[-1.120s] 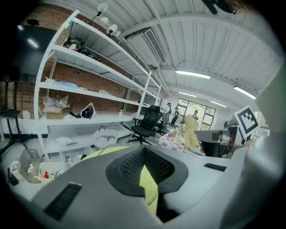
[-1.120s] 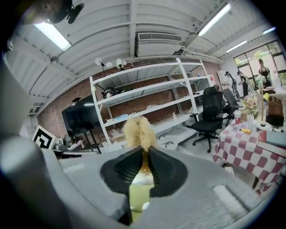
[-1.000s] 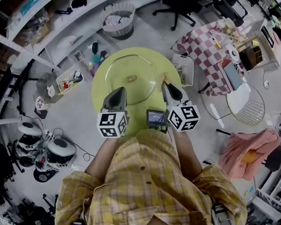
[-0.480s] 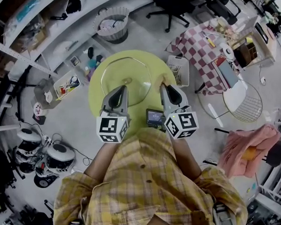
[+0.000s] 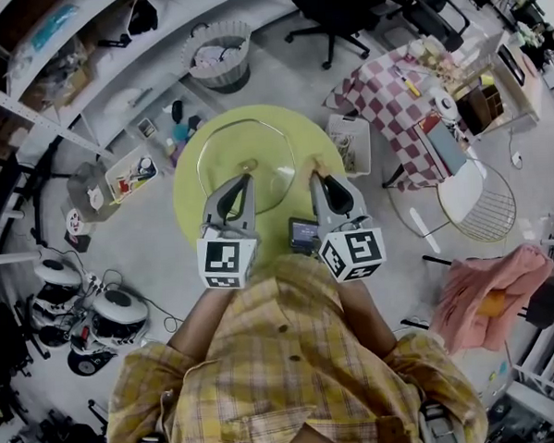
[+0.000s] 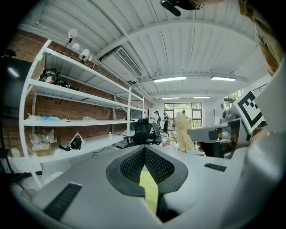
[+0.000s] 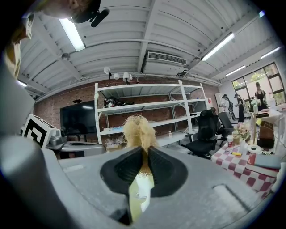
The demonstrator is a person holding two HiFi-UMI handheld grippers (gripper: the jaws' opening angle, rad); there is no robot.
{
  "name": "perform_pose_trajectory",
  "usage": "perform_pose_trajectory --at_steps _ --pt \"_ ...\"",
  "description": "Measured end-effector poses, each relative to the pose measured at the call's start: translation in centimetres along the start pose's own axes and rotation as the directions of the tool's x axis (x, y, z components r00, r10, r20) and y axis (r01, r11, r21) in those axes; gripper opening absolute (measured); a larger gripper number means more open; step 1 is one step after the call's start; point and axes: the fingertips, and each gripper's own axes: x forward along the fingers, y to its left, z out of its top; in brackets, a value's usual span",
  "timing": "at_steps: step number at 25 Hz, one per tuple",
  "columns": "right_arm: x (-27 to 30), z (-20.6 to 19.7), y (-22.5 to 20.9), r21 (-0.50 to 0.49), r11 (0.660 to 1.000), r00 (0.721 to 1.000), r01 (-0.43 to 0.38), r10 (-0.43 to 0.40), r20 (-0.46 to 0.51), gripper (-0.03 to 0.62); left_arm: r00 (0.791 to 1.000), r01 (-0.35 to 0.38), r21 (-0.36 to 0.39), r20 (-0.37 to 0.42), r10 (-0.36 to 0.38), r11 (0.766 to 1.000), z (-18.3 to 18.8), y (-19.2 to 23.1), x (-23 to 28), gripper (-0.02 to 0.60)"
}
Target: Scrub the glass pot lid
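While both grippers hang over the round yellow-green table (image 5: 186,187) at the centre of the head view, I see the clear glass pot lid (image 5: 225,149) lying flat on it, slightly above and left of the frame's middle, its small knob (image 5: 248,165) pointing up. The left gripper (image 5: 244,179) reaches in from below so that its tips overlap the lid near the knob; I can't say whether they touch the glass. In its own view the left gripper's dark ribbed jaws meet at the tips with nothing between them, only table colour showing through the slot beneath. The right gripper (image 5: 315,178) sits just beside the lid's right edge. Its jaws are clamped on a straw-coloured fibrous scrubber (image 7: 137,129), whose frizzy tuft sticks out past the tips. A small black device with a screen (image 5: 304,233) lies on the table between the two grippers, low in the frame.
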Motion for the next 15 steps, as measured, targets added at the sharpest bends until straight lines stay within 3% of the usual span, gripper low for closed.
perform_pose_trajectory --at_steps 15 --pt "-0.7 0.2 -1.2 0.003 0.999 0.999 -0.033 0.033 0.019 0.037 0.999 0.019 -0.071 0.030 -0.017 0.997 0.5 -1.7 0.6 0.005"
